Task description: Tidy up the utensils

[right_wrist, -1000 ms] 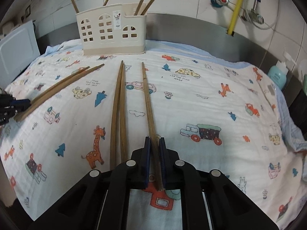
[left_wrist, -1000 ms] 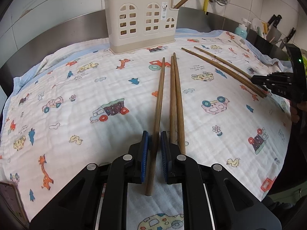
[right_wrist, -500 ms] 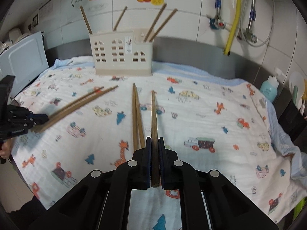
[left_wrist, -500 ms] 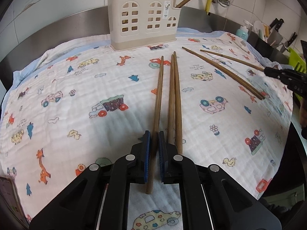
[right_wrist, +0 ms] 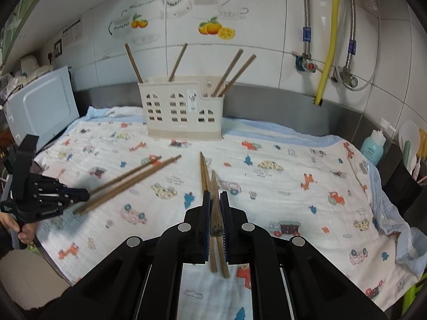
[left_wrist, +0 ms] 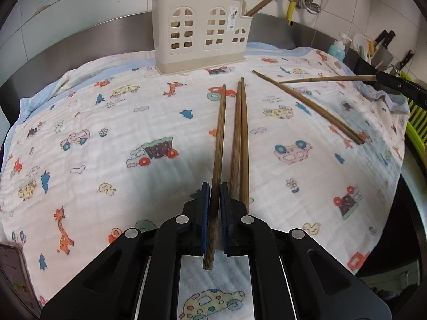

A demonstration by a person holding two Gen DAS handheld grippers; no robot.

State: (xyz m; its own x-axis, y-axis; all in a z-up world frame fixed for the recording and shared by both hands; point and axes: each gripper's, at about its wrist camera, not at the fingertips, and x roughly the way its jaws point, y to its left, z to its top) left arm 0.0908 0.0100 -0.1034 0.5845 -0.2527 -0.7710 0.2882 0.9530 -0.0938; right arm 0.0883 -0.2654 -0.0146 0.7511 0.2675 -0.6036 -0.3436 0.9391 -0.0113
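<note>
My left gripper [left_wrist: 212, 196] is shut on a brown wooden chopstick [left_wrist: 218, 144] whose far end rests near the cloth. Two more chopsticks [left_wrist: 240, 138] lie beside it. My right gripper [right_wrist: 215, 204] is shut on another chopstick [right_wrist: 216, 213], lifted above the cloth and pointing toward the cream utensil holder [right_wrist: 181, 112]. In the left wrist view that gripper [left_wrist: 400, 88] holds its chopstick [left_wrist: 325, 79] level in the air. The holder [left_wrist: 200, 32] stands at the back with several chopsticks in it.
A cartoon-print cloth [left_wrist: 106, 133] covers the steel counter. One chopstick [left_wrist: 309, 108] lies at the right of the cloth. A blue soap bottle [right_wrist: 373, 146], knives [left_wrist: 384, 42] and a green rack [left_wrist: 416, 117] stand at the right. A white appliance [right_wrist: 40, 104] is at the left.
My right gripper has lifted its chopstick off the cloth and risen higher. My left gripper has shut on its chopstick and raised slightly.
</note>
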